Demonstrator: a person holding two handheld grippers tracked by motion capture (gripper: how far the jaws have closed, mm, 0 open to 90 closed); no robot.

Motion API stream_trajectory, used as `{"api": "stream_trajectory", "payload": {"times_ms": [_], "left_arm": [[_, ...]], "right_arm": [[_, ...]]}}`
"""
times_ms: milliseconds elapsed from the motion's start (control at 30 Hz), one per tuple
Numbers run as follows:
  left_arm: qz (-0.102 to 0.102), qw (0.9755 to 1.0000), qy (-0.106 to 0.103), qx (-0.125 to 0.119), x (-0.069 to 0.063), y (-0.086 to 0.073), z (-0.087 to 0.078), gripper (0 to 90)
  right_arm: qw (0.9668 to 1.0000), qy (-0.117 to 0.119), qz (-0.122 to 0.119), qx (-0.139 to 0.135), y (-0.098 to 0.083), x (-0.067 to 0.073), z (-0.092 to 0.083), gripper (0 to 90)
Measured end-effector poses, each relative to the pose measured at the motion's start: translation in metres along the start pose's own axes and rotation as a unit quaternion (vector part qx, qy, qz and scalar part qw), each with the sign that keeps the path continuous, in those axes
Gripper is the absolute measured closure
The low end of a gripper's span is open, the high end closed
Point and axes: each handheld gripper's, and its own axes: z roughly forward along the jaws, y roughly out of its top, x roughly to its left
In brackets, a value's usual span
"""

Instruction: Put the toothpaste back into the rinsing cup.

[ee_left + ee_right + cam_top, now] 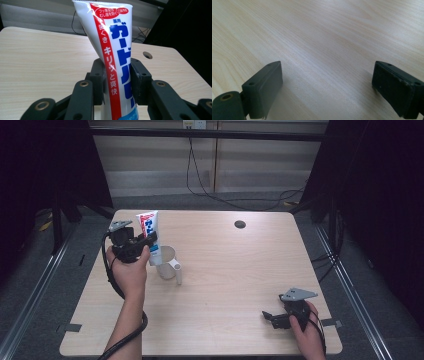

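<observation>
Two tools: left tool (117, 82) clamps a toothpaste tube (112, 50) above the cup (166, 261); right tool (327, 87) gapes wide, empty.

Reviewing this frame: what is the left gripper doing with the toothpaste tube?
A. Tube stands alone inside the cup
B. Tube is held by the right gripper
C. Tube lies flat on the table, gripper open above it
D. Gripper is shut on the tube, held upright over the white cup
D: the left gripper has both jaws pressed against the toothpaste tube, which stands upright at the white cup.
</observation>
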Motion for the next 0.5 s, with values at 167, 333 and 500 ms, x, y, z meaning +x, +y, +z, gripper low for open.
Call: {"api": "stream_trajectory", "payload": {"times_ms": [167, 333, 500], "left_arm": [[-0.002, 1.0000, 0.005, -0.003, 0.0023, 0.0016, 0.0013, 67.8], [-0.002, 1.0000, 0.008, -0.004, 0.0034, 0.0024, 0.0033, 67.8], [0.004, 0.9999, 0.009, -0.004, 0.0014, 0.0050, 0.0078, 67.8]], "right_arm": [[1.0000, 0.000, 0.000, 0.000, 0.0000, 0.0000, 0.0000, 9.2], [1.0000, 0.000, 0.000, 0.000, 0.0000, 0.0000, 0.0000, 9.2], [1.0000, 0.000, 0.001, -0.001, 0.0000, 0.0002, 0.0001, 9.2]]}}
